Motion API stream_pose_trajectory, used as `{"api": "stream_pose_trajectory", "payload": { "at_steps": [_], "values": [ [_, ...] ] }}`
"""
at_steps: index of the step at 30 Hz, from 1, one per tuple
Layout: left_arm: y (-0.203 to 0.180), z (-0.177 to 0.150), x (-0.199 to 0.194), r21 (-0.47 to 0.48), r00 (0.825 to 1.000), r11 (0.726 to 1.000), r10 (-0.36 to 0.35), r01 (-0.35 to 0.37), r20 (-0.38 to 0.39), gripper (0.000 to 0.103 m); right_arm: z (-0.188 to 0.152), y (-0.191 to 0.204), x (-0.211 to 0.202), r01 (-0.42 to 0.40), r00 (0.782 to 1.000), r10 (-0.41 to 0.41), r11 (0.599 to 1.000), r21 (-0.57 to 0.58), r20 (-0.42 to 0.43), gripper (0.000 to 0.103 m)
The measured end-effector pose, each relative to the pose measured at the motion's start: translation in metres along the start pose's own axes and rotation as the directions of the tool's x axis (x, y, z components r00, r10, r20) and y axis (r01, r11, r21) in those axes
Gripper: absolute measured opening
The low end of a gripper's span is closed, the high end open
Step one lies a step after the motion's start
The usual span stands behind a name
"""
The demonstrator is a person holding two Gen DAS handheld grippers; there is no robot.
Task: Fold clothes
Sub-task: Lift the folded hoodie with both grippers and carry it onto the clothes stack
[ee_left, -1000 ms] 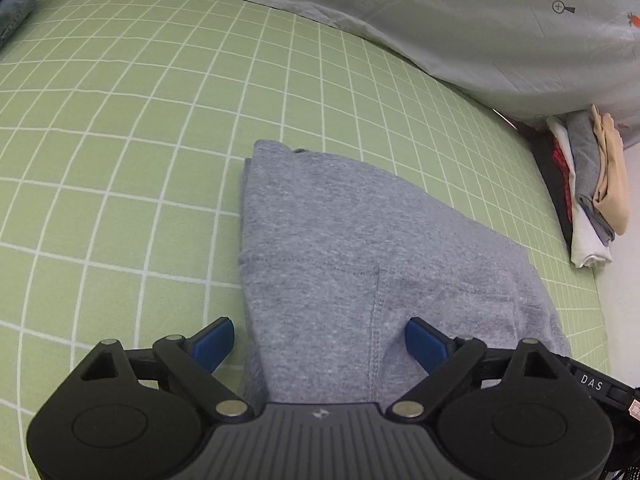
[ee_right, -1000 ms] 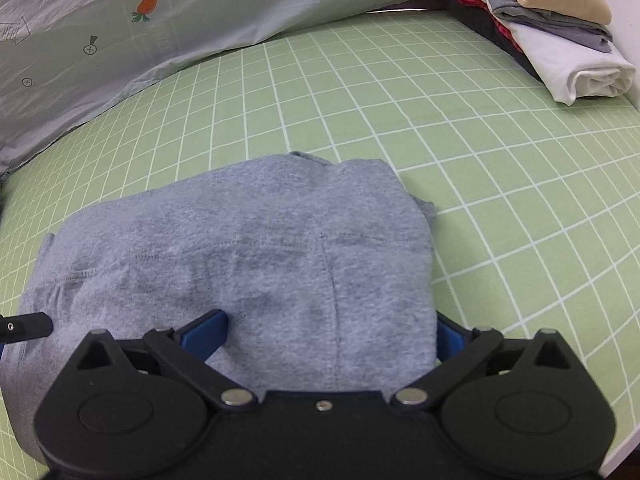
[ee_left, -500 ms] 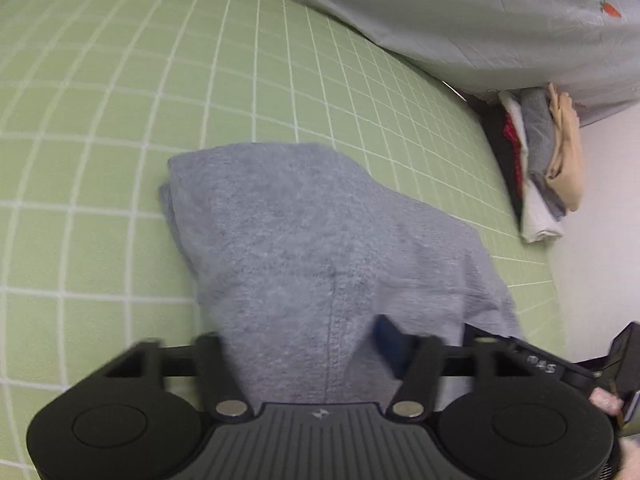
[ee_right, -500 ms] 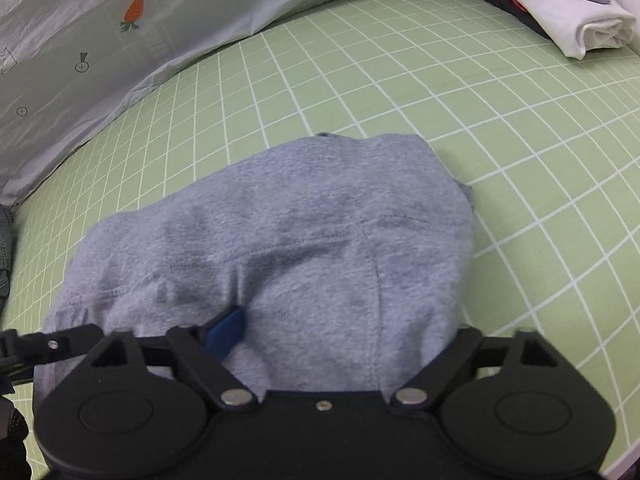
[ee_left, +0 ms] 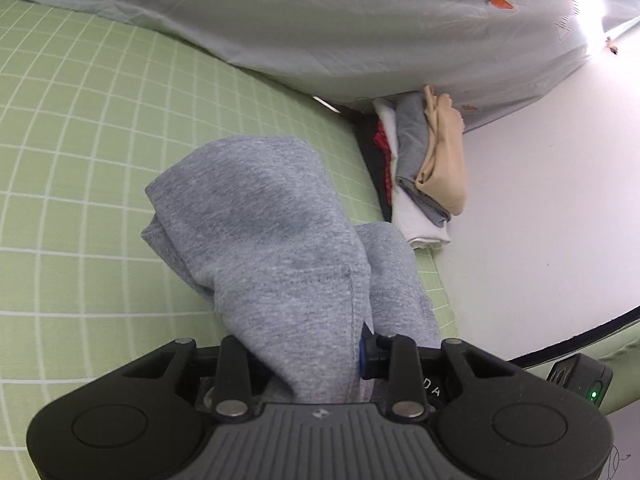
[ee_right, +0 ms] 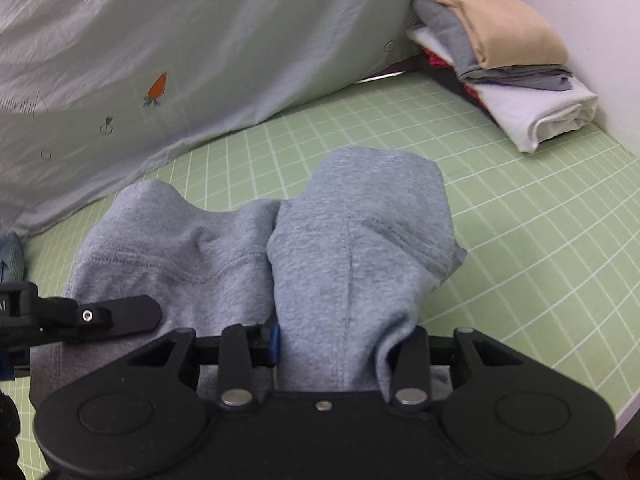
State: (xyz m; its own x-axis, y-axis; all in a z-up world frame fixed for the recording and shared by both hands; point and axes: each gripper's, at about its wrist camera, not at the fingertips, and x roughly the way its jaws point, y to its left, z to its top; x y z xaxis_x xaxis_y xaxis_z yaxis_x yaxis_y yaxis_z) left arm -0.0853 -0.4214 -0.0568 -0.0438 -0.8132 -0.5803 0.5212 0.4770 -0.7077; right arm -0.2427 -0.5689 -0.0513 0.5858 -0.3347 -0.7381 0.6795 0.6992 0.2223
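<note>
Both sets of fingers are clamped on the grey sweatshirt-type garment [ee_left: 260, 216]. The left gripper [ee_left: 304, 356] has a bunched fold of it pinched between its fingers, with a sliver of blue pad [ee_left: 362, 350] peeking out on the right side. Same deal on the right gripper [ee_right: 340, 344]: fabric squeezed between the fingers, blue pad [ee_right: 274, 342] showing on the left. The gripped ends are raised, and the rest of the garment droops down onto the green grid-pattern bed sheet [ee_left: 80, 160].

Writing-wise, not much. On the left gripper body I can read "D A" [ee_left: 431, 389], the rest is hidden. The pale grey-green quilt [ee_left: 360, 20] behind has little carrot prints and tiny icon doodles, nothing legible.

View differences: the left wrist camera shows a small black box with a green LED [ee_left: 581, 380] at the lower right, plus a lot of white wall [ee_left: 540, 200]. The right wrist camera shows the left gripper's black finger [ee_right: 120, 314] poking in from the left edge over the garment, and a bit of blue denim-looking cloth [ee_right: 10, 256] at the far left. It also shows the garment sagging in the middle between the two grips.

Both views catch the stack of folded clothes [ee_right: 500, 60] against the wall: tan on top, then grey, white, red and black underneath.
</note>
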Motion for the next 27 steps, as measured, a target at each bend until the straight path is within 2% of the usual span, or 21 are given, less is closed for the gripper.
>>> {"api": "stream_pose_trajectory", "payload": {
  "at_steps": [8,14,22,25,26,27],
  "values": [
    [-0.128,0.005,0.08,0.084,0.994,0.996,-0.05,0.042,0.1,0.034,0.079,-0.127,-0.023,-0.006,0.988,0.004,1.0,0.013,0.153,0.04],
    [-0.218,0.029,0.157,0.151,0.981,0.985,-0.107,0.083,0.163,0.034,0.148,-0.219,-0.029,0.008,0.961,-0.001,1.0,-0.021,0.278,0.04],
    [-0.304,0.108,0.231,0.272,0.951,0.953,-0.203,0.136,0.235,0.034,0.267,-0.291,-0.022,0.008,0.904,0.02,0.998,-0.065,0.426,0.04],
    [-0.318,0.145,0.253,0.338,0.942,0.936,-0.2,0.101,0.271,0.035,0.313,-0.3,0.002,0.016,0.88,0.029,0.996,-0.091,0.474,0.04],
    [-0.319,0.162,0.263,0.346,0.941,0.935,-0.178,0.072,0.287,0.038,0.327,-0.302,0.014,0.024,0.873,0.024,0.995,-0.092,0.488,0.044],
    [-0.315,0.179,0.275,0.339,0.943,0.94,-0.135,0.024,0.306,0.047,0.34,-0.304,0.03,0.039,0.867,0.01,0.995,-0.089,0.498,0.053]
  ]
}}
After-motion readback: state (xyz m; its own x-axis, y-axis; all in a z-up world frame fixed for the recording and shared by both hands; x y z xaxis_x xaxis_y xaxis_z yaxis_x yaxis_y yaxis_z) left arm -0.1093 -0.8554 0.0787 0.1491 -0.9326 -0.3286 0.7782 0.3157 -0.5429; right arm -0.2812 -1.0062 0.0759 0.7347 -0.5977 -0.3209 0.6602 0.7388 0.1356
